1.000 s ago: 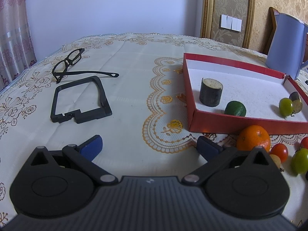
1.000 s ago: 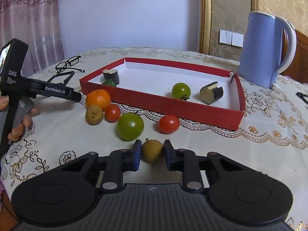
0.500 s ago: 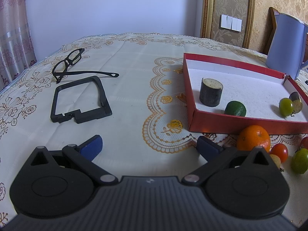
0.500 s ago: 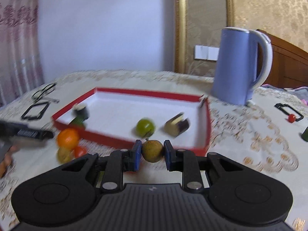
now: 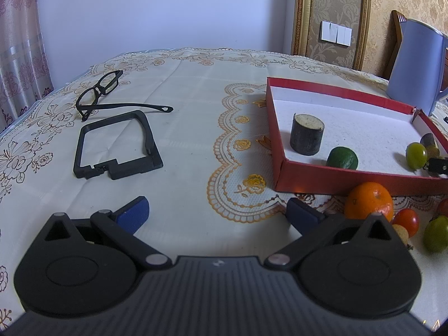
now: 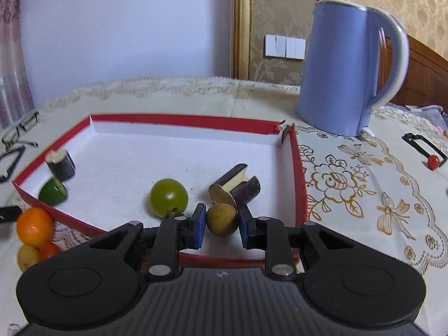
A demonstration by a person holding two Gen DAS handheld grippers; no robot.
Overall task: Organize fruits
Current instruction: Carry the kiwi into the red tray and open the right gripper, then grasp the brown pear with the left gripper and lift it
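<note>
We pinch a brown longan [image 6: 221, 219] in our right gripper [image 6: 221, 225] at lower centre over the red tray [image 6: 297, 162], our left gripper [image 5: 218, 215] spread wide, holding nothing

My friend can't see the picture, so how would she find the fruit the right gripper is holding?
Look for the tall blue kettle, then the red tray with a white floor just in front of it. At the tray's near edge, the right gripper pinches a small brown-yellow fruit. It sits between a shiny green tomato and a dark cut chunk, and is the only dull, tan, round one.
</note>
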